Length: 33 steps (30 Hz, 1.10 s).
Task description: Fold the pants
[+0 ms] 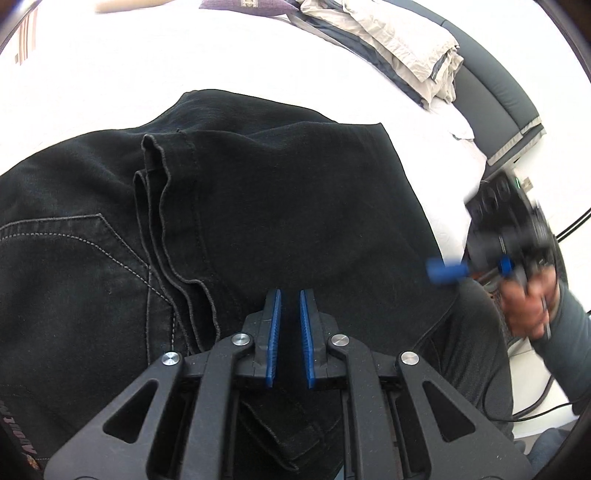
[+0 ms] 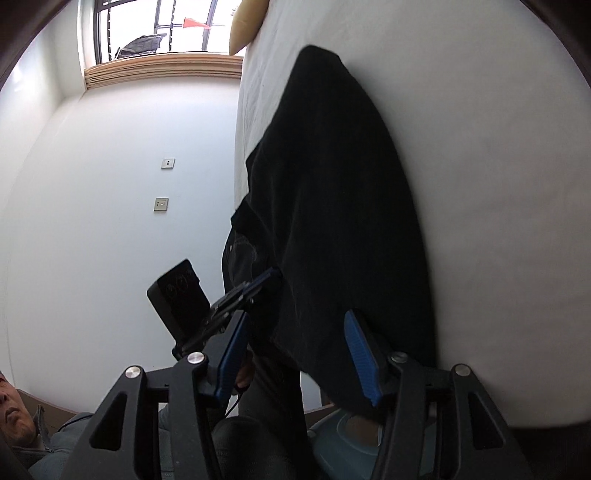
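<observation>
Black pants (image 1: 258, 206) lie folded over on a white bed (image 1: 147, 74), leg hems stacked over the seat with its stitched back pocket (image 1: 85, 251). My left gripper (image 1: 290, 295) hovers just above the folded legs, its blue pads a narrow gap apart with nothing between them. In the right wrist view the pants (image 2: 332, 221) lie on the bed (image 2: 480, 184) and hang off its edge. My right gripper (image 2: 295, 321) is open wide and empty at the pants' near edge. It shows blurred in the left wrist view (image 1: 443, 271) beyond the bed's right side.
A pile of beige and grey folded clothes (image 1: 399, 48) lies at the bed's far right. A dark grey headboard or padded frame (image 1: 491, 99) runs along the right. Cables (image 1: 554, 402) trail on the floor. A white wall with sockets (image 2: 162, 184) and a window (image 2: 155, 29) stand beside the bed.
</observation>
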Tool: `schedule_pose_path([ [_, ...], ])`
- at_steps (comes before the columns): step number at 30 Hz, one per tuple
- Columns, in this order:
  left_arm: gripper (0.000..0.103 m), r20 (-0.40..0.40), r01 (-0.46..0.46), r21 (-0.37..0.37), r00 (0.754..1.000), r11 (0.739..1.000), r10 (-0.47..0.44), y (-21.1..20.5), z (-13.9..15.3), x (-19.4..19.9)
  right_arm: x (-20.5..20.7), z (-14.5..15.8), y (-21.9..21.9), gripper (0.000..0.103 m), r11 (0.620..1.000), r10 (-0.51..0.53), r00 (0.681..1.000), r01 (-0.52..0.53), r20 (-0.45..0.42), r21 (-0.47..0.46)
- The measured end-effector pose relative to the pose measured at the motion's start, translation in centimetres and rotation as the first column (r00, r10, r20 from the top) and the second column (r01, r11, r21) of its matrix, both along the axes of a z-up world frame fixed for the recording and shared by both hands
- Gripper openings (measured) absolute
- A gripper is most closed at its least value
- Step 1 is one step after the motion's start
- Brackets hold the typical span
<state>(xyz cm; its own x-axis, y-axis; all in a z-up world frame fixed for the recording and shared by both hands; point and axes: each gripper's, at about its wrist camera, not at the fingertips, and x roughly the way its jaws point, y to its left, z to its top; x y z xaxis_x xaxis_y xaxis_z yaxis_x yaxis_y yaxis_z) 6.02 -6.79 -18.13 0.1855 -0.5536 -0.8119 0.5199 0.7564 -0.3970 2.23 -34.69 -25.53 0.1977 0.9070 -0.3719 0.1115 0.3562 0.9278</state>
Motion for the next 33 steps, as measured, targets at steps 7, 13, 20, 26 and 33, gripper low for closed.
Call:
schedule_pose_path([
  [7,0.011,0.091,-0.063,-0.021,0.994,0.998,0.065,4.0,4.0,-2.4,-4.1,5.0,2.5,0.059,0.999,0.049,0.993,-0.047,0.105,-0.018],
  [13,0.011,0.087,-0.282,-0.164,0.951,0.945,0.298,14.7,7.8,-7.7,1.4,8.9,5.5,0.062,0.996,-0.002,0.960,-0.023,0.280,0.085],
  [20,0.011,-0.044,-0.648,-0.276,0.746,0.710,0.664,29.3,7.2,-13.2,5.7,4.7,10.7,0.067,0.983,0.003,0.977,-0.042,0.214,0.180],
  [26,0.056,-0.130,-0.776,-0.259,0.618,0.575,0.775,34.6,4.5,-13.7,5.5,-0.1,10.8,0.052,0.997,0.004,0.998,-0.009,0.069,0.074],
  [33,0.084,-0.249,-0.823,-0.325,0.550,0.466,0.797,36.3,1.4,-12.4,5.3,0.9,10.7,0.066,1.000,0.008,0.998,-0.010,0.066,0.028],
])
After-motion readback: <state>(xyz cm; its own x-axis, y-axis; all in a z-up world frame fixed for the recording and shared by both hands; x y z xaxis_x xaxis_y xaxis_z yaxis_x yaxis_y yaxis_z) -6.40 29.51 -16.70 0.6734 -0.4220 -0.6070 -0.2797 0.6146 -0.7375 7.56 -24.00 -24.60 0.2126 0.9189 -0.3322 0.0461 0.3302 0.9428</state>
